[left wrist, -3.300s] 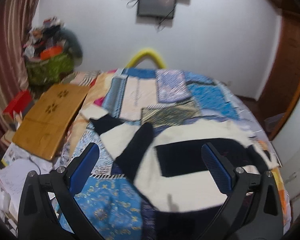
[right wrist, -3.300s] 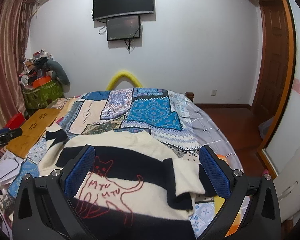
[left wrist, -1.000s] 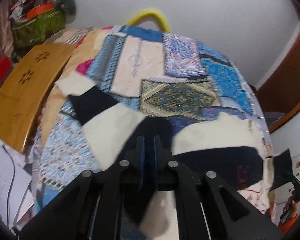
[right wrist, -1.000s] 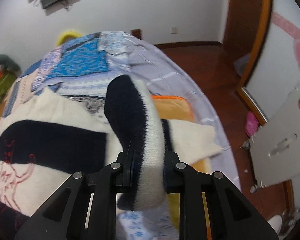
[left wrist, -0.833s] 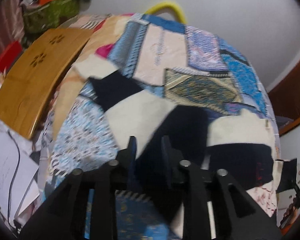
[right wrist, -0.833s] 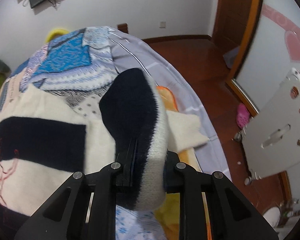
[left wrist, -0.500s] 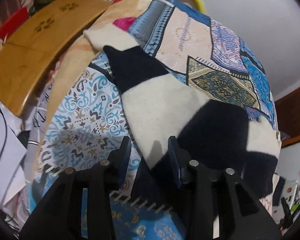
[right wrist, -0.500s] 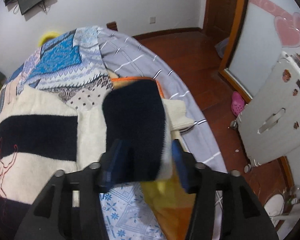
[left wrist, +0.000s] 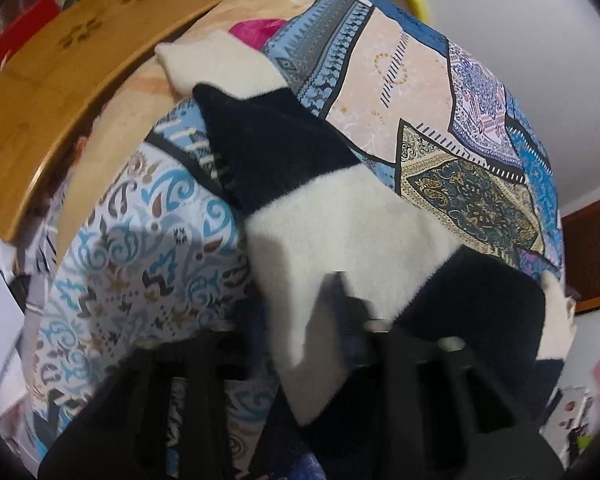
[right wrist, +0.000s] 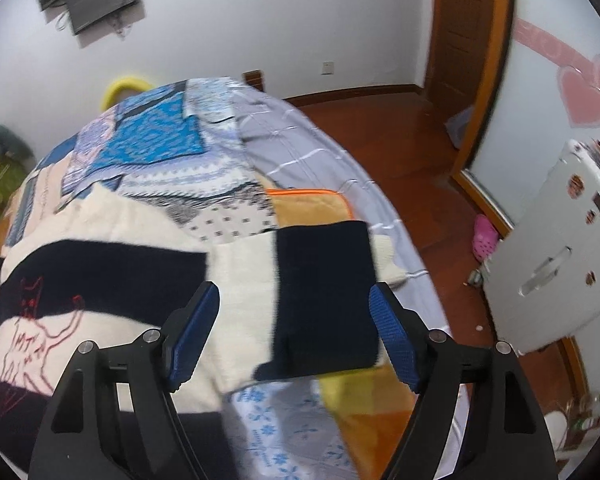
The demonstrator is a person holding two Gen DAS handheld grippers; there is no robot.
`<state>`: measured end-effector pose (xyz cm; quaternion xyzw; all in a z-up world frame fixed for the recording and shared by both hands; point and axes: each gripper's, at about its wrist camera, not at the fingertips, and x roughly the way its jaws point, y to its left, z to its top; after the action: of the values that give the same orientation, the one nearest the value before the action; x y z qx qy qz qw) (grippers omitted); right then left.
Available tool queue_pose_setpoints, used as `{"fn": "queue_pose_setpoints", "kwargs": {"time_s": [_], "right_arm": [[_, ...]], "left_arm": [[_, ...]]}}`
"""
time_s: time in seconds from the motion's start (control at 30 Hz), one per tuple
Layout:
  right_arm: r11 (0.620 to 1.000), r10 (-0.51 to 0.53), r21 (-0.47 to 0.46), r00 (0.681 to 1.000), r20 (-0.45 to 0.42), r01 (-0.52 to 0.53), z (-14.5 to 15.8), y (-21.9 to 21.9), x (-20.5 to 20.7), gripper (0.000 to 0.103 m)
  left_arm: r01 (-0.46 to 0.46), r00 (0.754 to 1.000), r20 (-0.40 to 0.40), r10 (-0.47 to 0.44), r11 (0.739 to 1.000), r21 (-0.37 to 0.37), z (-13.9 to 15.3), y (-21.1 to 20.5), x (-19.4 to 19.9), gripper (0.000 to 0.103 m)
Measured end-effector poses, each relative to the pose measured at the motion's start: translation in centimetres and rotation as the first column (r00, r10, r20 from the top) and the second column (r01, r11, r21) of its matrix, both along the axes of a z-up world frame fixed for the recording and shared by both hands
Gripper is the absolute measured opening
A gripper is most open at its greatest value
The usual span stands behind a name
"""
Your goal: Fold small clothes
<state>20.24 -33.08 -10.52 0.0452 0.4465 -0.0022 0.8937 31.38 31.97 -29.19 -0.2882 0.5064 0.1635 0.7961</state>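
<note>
My right gripper (right wrist: 294, 330): two black, angular finger arms with open triangular cut-outs, each tipped by a blue pad (right wrist: 392, 336) of fine dotted texture. Round silver screw heads (right wrist: 435, 335) sit in pairs on the upper face of each arm. My left gripper (left wrist: 300, 320): the same black frame with cut-outs and small silver screw heads (left wrist: 374, 324), seen blurred; its fingertips are dark and narrow, and any blue on the pads is too indistinct for me to confirm.

Both wrist views downward, sharing sweater (left wrist: 340, 224)
</note>
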Motion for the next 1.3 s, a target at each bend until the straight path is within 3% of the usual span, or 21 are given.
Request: {"fn": "queue_pose_setpoints", "kwargs": {"time_s": [0.17, 0.37, 0.57, 0.73, 0.87, 1.0, 1.1, 1.3], "right_arm": [[0.998, 0.064, 0.022, 0.998, 0.009, -0.064, 0.4, 2.1, 0.4, 0.074], [0.991, 0.133, 0.026, 0.990, 0.034, -0.134, 1.4, 4.5, 0.4, 0.074], [0.981, 0.189, 0.031, 0.980, 0.063, -0.191, 2.6, 6.4, 0.0, 0.074], [0.971, 0.232, 0.041, 0.969, 0.087, -0.236, 3.6, 7.9, -0.4, 0.074], [0.959, 0.271, 0.057, 0.956, 0.110, -0.278, 4.3, 9.1, -1.1, 0.074], [0.946, 0.309, 0.067, 0.944, 0.118, -0.318, 4.6, 10.4, -1.7, 0.074], [0.936, 0.334, 0.075, 0.935, 0.114, -0.344, 4.6, 11.2, -2.0, 0.074], [0.923, 0.368, 0.078, 0.923, 0.113, -0.378, 4.7, 12.6, -2.0, 0.074]], "left_arm": [[0.047, 0.998, 0.031, -0.050, 0.995, 0.083, 2.1, -1.2, 0.2, 0.008], [0.117, 0.976, 0.169, -0.140, 0.984, 0.137, 8.8, -4.2, -0.4, 0.006], [0.233, 0.917, 0.283, -0.280, 0.954, 0.187, 15.6, -9.3, -1.5, 0.006], [0.342, 0.854, 0.339, -0.395, 0.917, 0.206, 19.1, -14.8, -2.6, 0.006], [0.422, 0.814, 0.338, -0.473, 0.881, 0.216, 19.7, -19.5, -2.7, 0.006], [0.492, 0.790, 0.276, -0.547, 0.835, 0.245, 18.2, -24.2, -2.3, 0.006], [0.527, 0.788, 0.222, -0.574, 0.816, 0.239, 16.3, -26.3, -2.4, 0.006], [0.562, 0.794, 0.166, -0.584, 0.811, 0.165, 13.8, -27.9, -3.1, 0.007]]}}
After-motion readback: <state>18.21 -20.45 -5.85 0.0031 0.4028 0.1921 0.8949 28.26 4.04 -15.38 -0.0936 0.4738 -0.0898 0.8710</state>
